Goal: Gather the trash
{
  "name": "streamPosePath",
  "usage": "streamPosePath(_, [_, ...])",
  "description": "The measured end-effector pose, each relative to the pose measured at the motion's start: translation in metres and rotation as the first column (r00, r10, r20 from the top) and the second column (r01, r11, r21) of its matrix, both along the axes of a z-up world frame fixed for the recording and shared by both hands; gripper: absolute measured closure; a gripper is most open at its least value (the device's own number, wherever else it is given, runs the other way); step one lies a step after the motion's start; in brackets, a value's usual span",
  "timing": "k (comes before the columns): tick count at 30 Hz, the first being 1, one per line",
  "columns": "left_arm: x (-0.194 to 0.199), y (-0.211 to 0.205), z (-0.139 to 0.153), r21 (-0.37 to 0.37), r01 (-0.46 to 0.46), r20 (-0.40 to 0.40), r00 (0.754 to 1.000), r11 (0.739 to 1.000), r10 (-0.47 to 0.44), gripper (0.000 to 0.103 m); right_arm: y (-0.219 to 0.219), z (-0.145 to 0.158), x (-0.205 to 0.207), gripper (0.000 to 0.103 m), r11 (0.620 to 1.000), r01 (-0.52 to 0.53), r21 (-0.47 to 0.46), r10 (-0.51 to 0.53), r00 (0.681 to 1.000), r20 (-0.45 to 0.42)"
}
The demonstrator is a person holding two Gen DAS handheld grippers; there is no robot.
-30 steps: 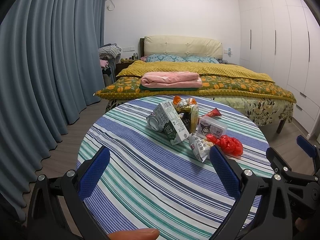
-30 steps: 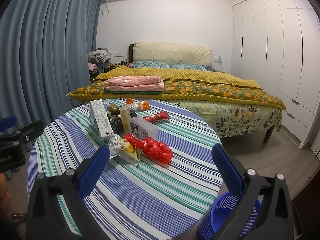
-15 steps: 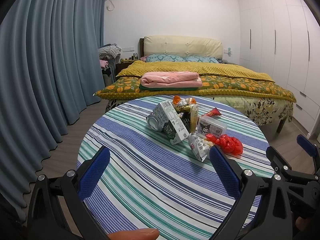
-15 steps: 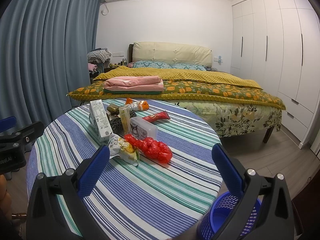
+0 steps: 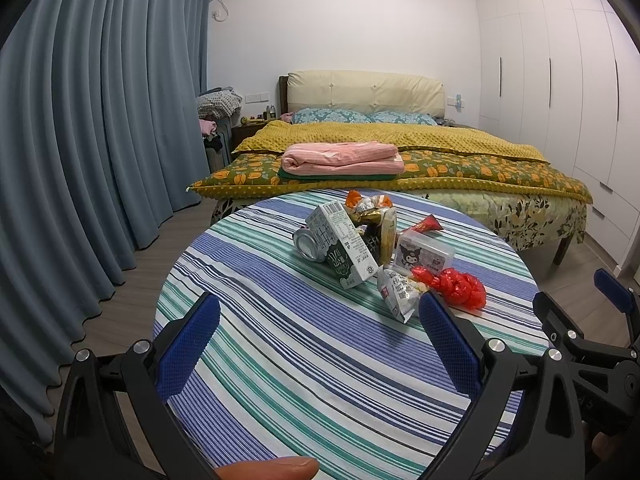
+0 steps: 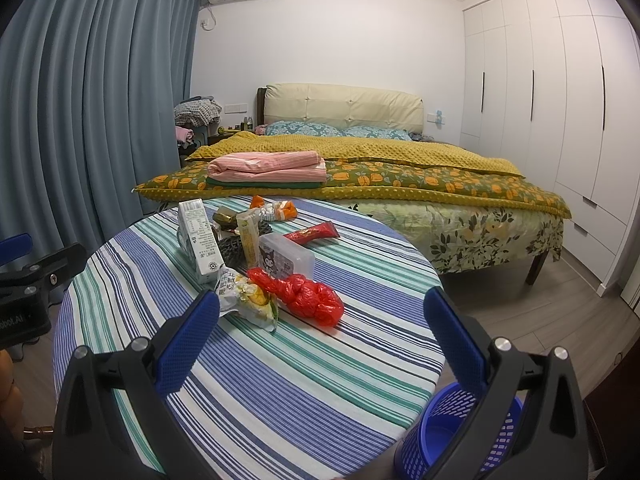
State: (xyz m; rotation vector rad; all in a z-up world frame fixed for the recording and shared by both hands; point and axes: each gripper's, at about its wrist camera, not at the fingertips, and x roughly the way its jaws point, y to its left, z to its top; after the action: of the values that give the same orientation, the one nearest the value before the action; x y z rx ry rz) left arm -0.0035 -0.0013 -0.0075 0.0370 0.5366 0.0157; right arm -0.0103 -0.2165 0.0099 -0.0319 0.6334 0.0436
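no change across the last second: nothing lifted, collection not yet begun. left gripper (image 5: 319,342) spread wide and empty, short of the trash pile on the striped table (image 5: 280,360). from the milk carton (image 5: 343,246): can (image 5: 306,243) touching its left side, snack packet (image 5: 396,292) just right and nearer, red plastic bag (image 6: 306,294) right of that. right gripper (image 6: 320,338) likewise wide apart, holding nothing. blue bin (image 6: 444,432) on the floor, well right of the carton.

Bed (image 5: 400,152), blue curtains (image 5: 100,120), white wardrobe (image 5: 560,80).
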Motion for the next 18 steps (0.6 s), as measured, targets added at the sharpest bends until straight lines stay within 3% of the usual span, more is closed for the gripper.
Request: streamPosePath(18, [0.0000,-0.0007,-0.0001,0.002,0.000,0.000,1.000,1.000,0.000,0.004,-0.0024,-0.0005,-0.0006,0.005,1.000,0.006,0.002,-0.006,1.000,0.001])
